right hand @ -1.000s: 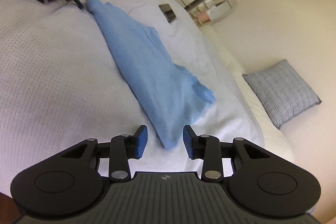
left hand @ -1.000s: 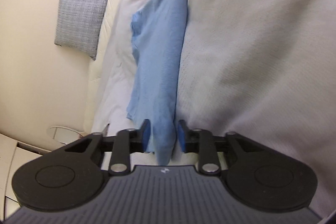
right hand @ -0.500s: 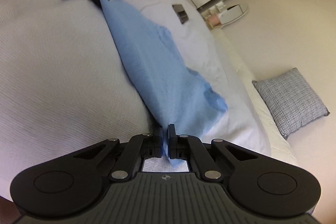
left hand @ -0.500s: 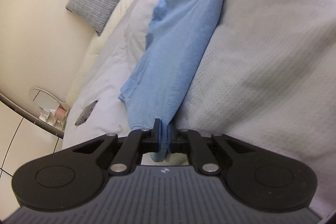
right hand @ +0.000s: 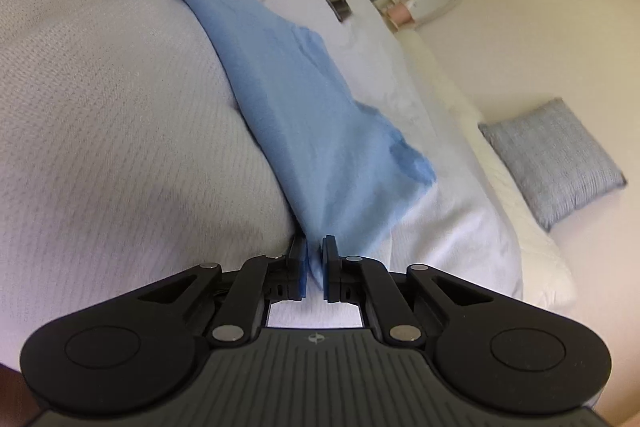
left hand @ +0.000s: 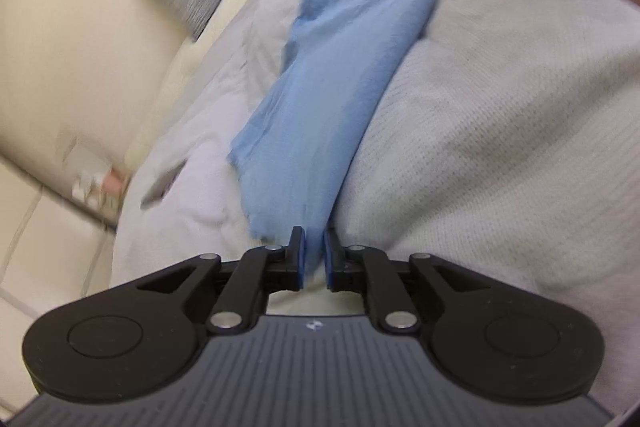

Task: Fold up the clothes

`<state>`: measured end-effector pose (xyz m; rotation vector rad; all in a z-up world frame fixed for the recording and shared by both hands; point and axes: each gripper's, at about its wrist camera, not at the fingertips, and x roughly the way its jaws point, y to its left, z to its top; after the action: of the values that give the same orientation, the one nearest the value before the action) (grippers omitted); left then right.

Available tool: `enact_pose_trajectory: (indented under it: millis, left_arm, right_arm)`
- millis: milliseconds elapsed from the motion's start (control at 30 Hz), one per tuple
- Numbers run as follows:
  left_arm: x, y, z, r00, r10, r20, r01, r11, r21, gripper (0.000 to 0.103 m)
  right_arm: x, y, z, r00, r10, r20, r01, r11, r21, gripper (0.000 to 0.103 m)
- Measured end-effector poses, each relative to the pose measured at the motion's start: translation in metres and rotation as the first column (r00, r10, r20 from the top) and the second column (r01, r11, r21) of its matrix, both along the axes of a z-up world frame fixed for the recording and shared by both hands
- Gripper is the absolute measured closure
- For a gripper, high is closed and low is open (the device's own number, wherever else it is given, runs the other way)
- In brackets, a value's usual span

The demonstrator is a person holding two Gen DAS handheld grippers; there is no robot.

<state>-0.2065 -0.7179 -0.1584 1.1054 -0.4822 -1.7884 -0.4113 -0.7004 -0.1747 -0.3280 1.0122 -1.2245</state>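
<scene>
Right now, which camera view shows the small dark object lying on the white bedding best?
The right wrist view: the small dark object lies sharp and unobstructed on the white bedding, beyond the blue garment. In the left wrist view it is only a blurred dark streak at the bedding's edge, too smeared to identify.

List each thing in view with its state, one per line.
blue garment: folded lengthwise, stretched between both grippers.
left gripper: jaws opening, cloth between them.
right gripper: shut on garment's end.
grey cushion: lying flat on the floor.
white blanket: spread under garment.
</scene>
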Motion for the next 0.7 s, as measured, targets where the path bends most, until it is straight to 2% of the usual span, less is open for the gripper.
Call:
enact_pose_trajectory:
  millis: [33, 67, 133, 167, 200, 267, 300, 433, 500, 533, 567, 700]
  left_arm:
    - [0.003, 0.006, 0.006, 0.997, 0.043, -0.061, -0.043, 0.999, 0.016, 0.084]
    - [0.006, 0.014, 0.012, 0.988, 0.087, -0.13, -0.083, 0.996, 0.033, 0.074]
    - [0.012, 0.031, 0.023, 0.951, 0.171, -0.256, -0.158, 0.985, 0.072, 0.063]
    - [0.014, 0.04, 0.027, 0.926, 0.212, -0.312, -0.191, 0.977, 0.095, 0.06]
    - [0.016, 0.048, 0.031, 0.895, 0.253, -0.368, -0.224, 0.967, 0.122, 0.057]
    - [0.019, 0.062, 0.039, 0.833, 0.317, -0.454, -0.269, 0.948, 0.17, 0.035]
    - [0.021, 0.069, 0.043, 0.799, 0.346, -0.491, -0.288, 0.938, 0.194, 0.031]
    - [0.03, 0.091, 0.06, 0.675, 0.422, -0.605, -0.336, 0.906, 0.257, 0.001]
    - [0.034, 0.1, 0.067, 0.639, 0.438, -0.633, -0.335, 0.899, 0.284, 0.001]
    - [0.035, 0.104, 0.071, 0.622, 0.445, -0.644, -0.332, 0.895, 0.298, 0.001]
    - [0.037, 0.107, 0.074, 0.605, 0.452, -0.655, -0.328, 0.892, 0.312, 0.001]
    - [0.045, 0.119, 0.085, 0.529, 0.486, -0.696, -0.349, 0.872, 0.344, 0.001]
  right_arm:
    - [-0.003, 0.005, 0.003, 0.999, -0.024, 0.031, 0.024, 1.0, 0.003, 0.097]
    - [-0.006, 0.009, 0.006, 0.997, -0.048, 0.062, 0.048, 0.999, 0.007, 0.096]
    - [-0.011, 0.02, 0.013, 0.985, -0.101, 0.143, 0.099, 0.995, 0.017, 0.09]
    - [-0.014, 0.027, 0.019, 0.968, -0.133, 0.211, 0.13, 0.991, 0.025, 0.081]
    - [-0.015, 0.035, 0.023, 0.948, -0.16, 0.275, 0.157, 0.987, 0.034, 0.076]
    - [-0.015, 0.051, 0.032, 0.897, -0.206, 0.392, 0.201, 0.978, 0.055, 0.063]
    - [-0.014, 0.058, 0.036, 0.868, -0.225, 0.443, 0.218, 0.974, 0.067, 0.06]
    - [-0.008, 0.079, 0.049, 0.75, -0.289, 0.595, 0.273, 0.955, 0.12, 0.042]
    - [-0.006, 0.087, 0.055, 0.683, -0.333, 0.65, 0.301, 0.939, 0.165, 0.027]
    - [-0.006, 0.09, 0.059, 0.652, -0.355, 0.67, 0.313, 0.931, 0.189, 0.013]
    - [-0.006, 0.094, 0.062, 0.623, -0.378, 0.685, 0.326, 0.921, 0.212, 0.004]
    - [-0.004, 0.107, 0.077, 0.537, -0.427, 0.728, 0.326, 0.901, 0.287, 0.003]
